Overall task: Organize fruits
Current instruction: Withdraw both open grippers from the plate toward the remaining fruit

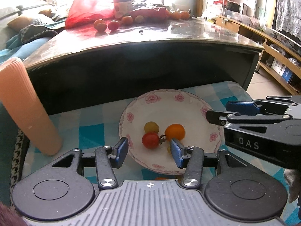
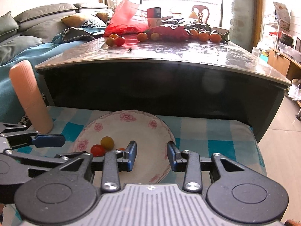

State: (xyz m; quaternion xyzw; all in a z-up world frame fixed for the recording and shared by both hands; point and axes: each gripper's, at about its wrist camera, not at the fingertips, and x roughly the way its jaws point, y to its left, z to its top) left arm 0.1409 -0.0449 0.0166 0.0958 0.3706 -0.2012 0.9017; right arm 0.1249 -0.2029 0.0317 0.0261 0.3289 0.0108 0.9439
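A white plate with pink flowers (image 1: 165, 105) sits on a blue checked cloth. It holds a red tomato (image 1: 150, 140), a yellow-green one (image 1: 151, 127), an orange one (image 1: 175, 131) and a yellow one partly hidden behind my finger. My left gripper (image 1: 149, 150) is open and empty over the plate's near rim. My right gripper (image 2: 152, 155) is open and empty over the plate's right side (image 2: 160, 130); it also shows in the left wrist view (image 1: 218, 113). More tomatoes (image 1: 112, 25) and oranges (image 1: 175, 15) lie on the far table.
A dark glossy table (image 1: 169, 35) stands behind the plate, with a red bag (image 1: 84, 11) and a can (image 1: 122, 3). A peach ribbed cylinder (image 1: 24, 109) stands at the left. A sofa with cushions is at far left, shelves at the right.
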